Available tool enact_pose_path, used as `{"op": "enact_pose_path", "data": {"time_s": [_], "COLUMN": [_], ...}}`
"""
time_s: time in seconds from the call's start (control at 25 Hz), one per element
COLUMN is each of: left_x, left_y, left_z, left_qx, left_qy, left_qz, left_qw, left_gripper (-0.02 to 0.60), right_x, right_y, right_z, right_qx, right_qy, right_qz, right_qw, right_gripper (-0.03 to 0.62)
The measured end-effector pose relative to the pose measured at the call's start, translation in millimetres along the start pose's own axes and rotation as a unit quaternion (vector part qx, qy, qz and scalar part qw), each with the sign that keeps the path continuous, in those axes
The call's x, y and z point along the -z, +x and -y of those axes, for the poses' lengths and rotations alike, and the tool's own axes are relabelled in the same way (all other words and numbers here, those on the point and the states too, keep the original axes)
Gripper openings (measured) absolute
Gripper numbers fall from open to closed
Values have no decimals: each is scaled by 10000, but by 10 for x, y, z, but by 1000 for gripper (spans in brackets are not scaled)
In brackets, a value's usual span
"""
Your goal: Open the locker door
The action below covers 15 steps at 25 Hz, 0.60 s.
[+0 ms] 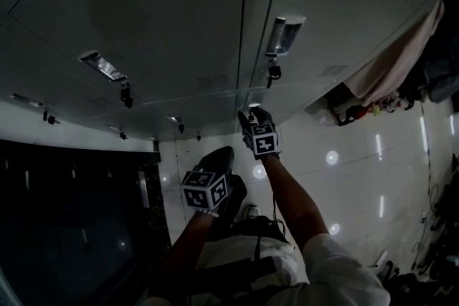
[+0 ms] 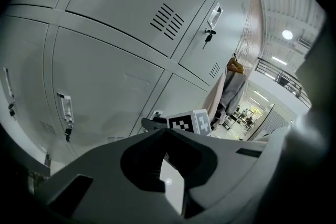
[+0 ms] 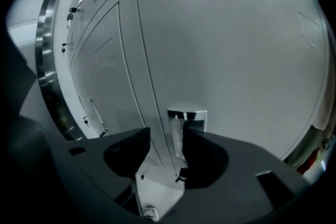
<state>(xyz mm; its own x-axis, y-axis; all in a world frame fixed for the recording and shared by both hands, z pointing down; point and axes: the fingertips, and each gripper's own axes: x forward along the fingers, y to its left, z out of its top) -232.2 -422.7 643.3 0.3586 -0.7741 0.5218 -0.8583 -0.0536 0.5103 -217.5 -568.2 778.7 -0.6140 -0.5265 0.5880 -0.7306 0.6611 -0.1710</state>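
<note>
Head view: right gripper (image 1: 254, 115) is up at the handle (image 1: 253, 107) of the lower locker door (image 1: 297, 98), just right of the vertical seam. Left gripper (image 1: 215, 163) hangs lower, apart from the lockers.

Left gripper view: jaws pressed together, nothing between them. The right gripper's marker cube (image 2: 189, 122) sits just past the tips.

Right gripper view: jaws spread, handle (image 3: 187, 117) in the gap, nearer the right-hand jaw. Can't tell if they touch. Locker door (image 3: 236, 60) sits flush, closed.
</note>
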Motion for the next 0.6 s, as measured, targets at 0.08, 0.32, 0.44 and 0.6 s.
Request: {"op": "enact_pose_path", "data": {"time_s": [0.08, 0.32, 0.44, 0.6], "left_x": [48, 152, 207, 316], "left_y": [-26, -95, -115, -142], "left_z": [-8, 46, 163, 344], "left_qx": [-3, -5, 67, 160], "left_qy": [-60, -127, -115, -82], "left_qz": [-25, -40, -31, -48], "left_qw": [10000, 9999, 9999, 9998], "left_gripper": [-2, -2, -2, -2], "right_x": [11, 142, 237, 355], "right_y": [8, -206, -385, -608], "right_z": [-7, -89, -124, -128], "right_qx": [53, 105, 133, 114], "right_qy": [-104, -19, -7, -85], "right_qz": [2, -15, 78, 194], "right_qw": [9999, 9999, 9999, 9997], "right_gripper": [227, 229, 229, 227]}}
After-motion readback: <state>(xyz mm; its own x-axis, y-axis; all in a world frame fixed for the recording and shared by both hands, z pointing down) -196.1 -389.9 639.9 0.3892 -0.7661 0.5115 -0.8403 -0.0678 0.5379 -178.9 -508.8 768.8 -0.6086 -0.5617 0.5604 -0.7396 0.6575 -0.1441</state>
